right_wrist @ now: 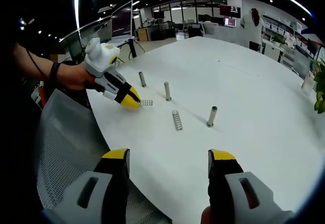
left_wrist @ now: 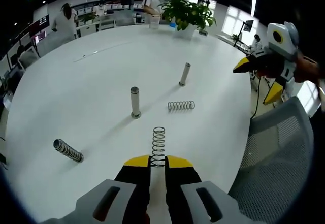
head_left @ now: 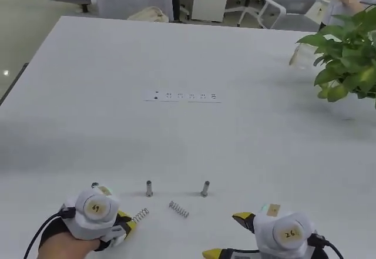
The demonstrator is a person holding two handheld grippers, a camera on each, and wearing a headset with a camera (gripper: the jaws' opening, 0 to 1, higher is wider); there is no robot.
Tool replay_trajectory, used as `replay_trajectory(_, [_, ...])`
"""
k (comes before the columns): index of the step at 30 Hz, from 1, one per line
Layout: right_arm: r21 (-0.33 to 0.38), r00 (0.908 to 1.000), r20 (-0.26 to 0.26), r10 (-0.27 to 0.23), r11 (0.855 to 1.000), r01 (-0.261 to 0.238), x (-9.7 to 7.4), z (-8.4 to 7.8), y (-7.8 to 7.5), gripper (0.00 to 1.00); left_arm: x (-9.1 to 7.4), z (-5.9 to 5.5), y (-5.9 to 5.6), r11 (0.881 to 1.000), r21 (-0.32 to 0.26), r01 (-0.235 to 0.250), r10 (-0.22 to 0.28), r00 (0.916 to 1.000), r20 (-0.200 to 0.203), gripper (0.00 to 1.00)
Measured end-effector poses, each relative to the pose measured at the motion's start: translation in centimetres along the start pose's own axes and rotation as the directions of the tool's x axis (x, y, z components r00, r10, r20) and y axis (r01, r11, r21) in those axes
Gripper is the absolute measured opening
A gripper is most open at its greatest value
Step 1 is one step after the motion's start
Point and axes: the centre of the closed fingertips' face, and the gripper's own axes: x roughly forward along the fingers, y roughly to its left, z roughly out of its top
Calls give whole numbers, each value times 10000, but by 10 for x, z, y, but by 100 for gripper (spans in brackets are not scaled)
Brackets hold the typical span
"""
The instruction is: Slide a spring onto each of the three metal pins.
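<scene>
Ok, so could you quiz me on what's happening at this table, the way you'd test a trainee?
1. True or false: the right hand-held gripper is shut on a spring.
2. How many metal pins stand bare, with no spring on them?
3. What does the left hand-held gripper grip? A) a pin B) a spring C) a leaf

Key
1. False: its jaws stand wide open and empty.
2. Two: the near pin and the far pin. The third pin seems to carry a spring already.
3. B: the held spring. A loose spring lies on the table between the bare pins.
</scene>
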Motion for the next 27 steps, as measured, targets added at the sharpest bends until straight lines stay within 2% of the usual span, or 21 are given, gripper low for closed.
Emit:
replay_trajectory(8, [-160, 9998, 16, 201, 9997, -201, 4, 5, 5, 60, -21, -3, 0, 9999, 16, -116, 116, 9997, 233, 3])
replay_trajectory(18, [-326, 9992, 6, 391, 9987, -391, 10, 10, 14, 60, -38, -6, 1, 9997, 155, -191, 184, 9990, 409, 3])
replay_trajectory(27, [-455, 9984, 5, 557, 9974, -556, 13, 14, 23, 59, -53, -5, -5, 9988, 478, -75, 51, 9987, 517, 3])
